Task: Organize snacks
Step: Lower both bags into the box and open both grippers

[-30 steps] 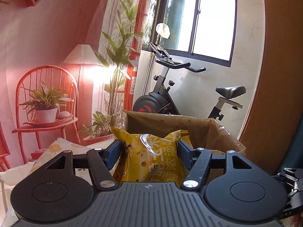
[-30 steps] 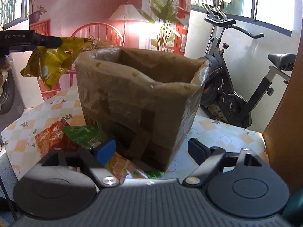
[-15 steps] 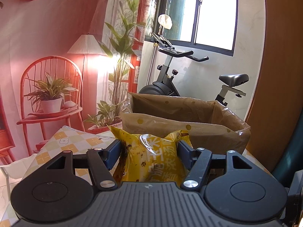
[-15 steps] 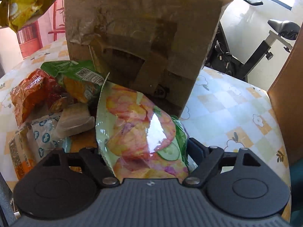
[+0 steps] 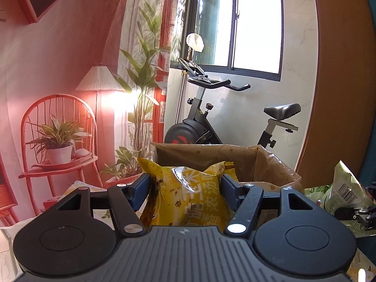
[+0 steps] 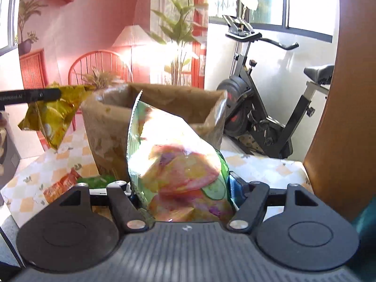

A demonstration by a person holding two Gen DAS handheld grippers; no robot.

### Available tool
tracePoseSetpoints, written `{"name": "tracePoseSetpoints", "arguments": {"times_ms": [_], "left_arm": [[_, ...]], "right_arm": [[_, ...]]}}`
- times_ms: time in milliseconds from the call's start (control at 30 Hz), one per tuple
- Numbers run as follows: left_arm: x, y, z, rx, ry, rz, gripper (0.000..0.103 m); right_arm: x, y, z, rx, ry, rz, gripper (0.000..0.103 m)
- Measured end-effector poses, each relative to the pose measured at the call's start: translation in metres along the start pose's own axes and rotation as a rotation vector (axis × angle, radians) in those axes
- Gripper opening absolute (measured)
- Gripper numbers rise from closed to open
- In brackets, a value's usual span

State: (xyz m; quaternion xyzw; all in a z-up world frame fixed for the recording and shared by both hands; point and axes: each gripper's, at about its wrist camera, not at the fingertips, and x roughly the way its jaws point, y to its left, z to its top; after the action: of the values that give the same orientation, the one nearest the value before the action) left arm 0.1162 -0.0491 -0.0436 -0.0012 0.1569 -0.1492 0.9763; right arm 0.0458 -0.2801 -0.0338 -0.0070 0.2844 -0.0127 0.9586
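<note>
My left gripper (image 5: 185, 183) is shut on a yellow snack bag (image 5: 188, 199), held up in front of the open brown paper-lined box (image 5: 258, 157). From the right wrist view, that bag (image 6: 54, 115) hangs left of the box (image 6: 105, 122), level with its rim. My right gripper (image 6: 182, 188) has its jaws closing on a green chips bag (image 6: 174, 155) with cucumber and chip pictures. The chips bag is lifted off the table, just before the box's near wall. Its back (image 5: 345, 188) shows at the right edge of the left wrist view.
An orange packet (image 6: 61, 185) and a green packet (image 6: 98, 179) lie on the checked tablecloth (image 6: 258, 166) left of the box's base. An exercise bike (image 6: 258, 108) stands behind the table. A wooden panel (image 6: 340, 117) rises at the right.
My right gripper dipped to the snack pile, closed on the green chips bag and lifted it in front of the box. My left gripper still holds the yellow bag in about the same place.
</note>
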Motion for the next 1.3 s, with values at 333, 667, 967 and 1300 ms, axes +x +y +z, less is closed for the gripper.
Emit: {"name": "tracePoseSetpoints", "arguments": {"times_ms": [333,667,967,1300], "left_arm": [[0.034,-0.013,0.059,0.076,-0.095,0.049,0.069],[0.1,-0.015,0.073,0.112,-0.052,0.071,0.069],[0.144,-0.017,0.061,0.153,0.014,0.078,0.075],[0.135,-0.004,0.058,0.07,0.048,0.075,0.093]], "right_arm": [[0.031,0.002,0.124,0.098,-0.204,0.095,0.072],[0.142,-0.027,0.145,0.488,-0.136,0.146,0.072],[0.185,-0.037,0.102,0.628,0.022,0.028,0.077],[0.165,-0.028,0.11,0.439,-0.032,-0.064,0.1]]}}
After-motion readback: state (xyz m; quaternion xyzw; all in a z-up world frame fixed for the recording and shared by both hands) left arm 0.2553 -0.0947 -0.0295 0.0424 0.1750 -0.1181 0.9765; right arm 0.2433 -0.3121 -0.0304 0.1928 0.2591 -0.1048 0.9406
